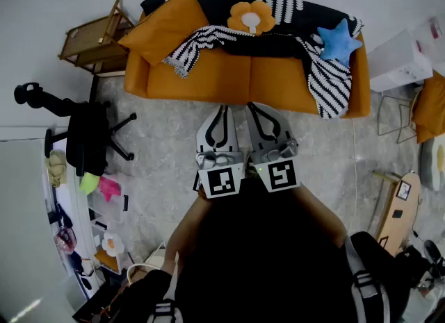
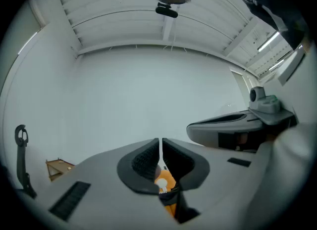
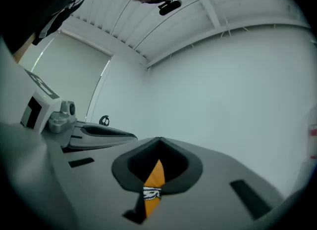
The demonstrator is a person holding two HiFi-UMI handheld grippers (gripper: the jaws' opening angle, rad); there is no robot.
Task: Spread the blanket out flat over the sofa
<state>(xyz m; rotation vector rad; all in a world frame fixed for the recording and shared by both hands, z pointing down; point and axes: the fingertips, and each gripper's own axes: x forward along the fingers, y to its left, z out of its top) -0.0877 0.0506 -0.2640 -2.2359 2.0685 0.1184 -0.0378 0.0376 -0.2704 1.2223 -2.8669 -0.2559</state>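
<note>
head view, student: where does the blanket [image 1: 323, 78] lie from the claws?
tutor: far ahead, well apart. it is bunched on the sofa [image 1: 222, 78]. its long axis runs left to right along the backrest, with one striped end on the seat at left and the other hanging over the seat front at right.
student: and the claws?
tutor: left claw [image 1: 222, 110] and right claw [image 1: 253, 108] sit side by side before the sofa's middle, both pressed together on nothing and aimed at it. by this layout each is nearer its own end: left claw to the left end, right claw to the draped right end.
</note>
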